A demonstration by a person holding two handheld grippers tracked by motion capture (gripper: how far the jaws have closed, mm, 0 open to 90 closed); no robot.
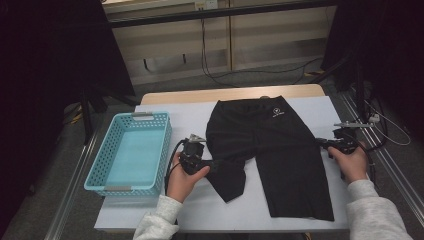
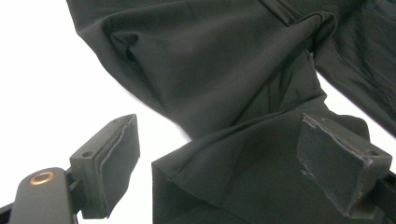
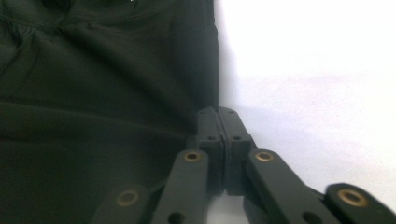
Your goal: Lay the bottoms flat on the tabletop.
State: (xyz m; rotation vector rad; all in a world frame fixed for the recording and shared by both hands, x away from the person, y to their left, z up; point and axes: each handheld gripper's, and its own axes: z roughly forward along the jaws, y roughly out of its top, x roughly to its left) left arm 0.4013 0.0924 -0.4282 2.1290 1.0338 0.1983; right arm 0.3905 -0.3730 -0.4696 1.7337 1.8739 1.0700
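The left gripper [image 2: 219,163] stands with its jaws spread wide, the folded-over hem of the black shorts [image 2: 224,84] lying between the pads but not pinched; one pad [image 2: 114,163] rests over bare white table cover, the other [image 2: 334,161] over cloth. In the high view this gripper [image 1: 212,164] sits at the outer edge of the nearer left leg of the shorts [image 1: 270,150], just where that leg has been turned inward into a crumpled flap.

The right gripper [image 3: 218,123] is clenched, jaws pressed flat together. Its tips sit right at the side seam of the shorts, and whether a sliver of the edge is caught between them I cannot tell; it reads as closed at the hem, not clearly on it. From above, that gripper [image 1: 322,143] meets the right edge of the garment about halfway down the right leg.

The shorts lie spread on the white table cover [image 1: 175,112], waistband away from the person, legs running toward the person, so the long axis runs near-to-far between the two hands. The crumpled leg is nearest the left gripper, which judging by its open jaws is placed to take it. A light blue plastic basket [image 1: 100,170] stands apart at the left, beyond the left hand [image 1: 182,182], on the side away from the shorts.
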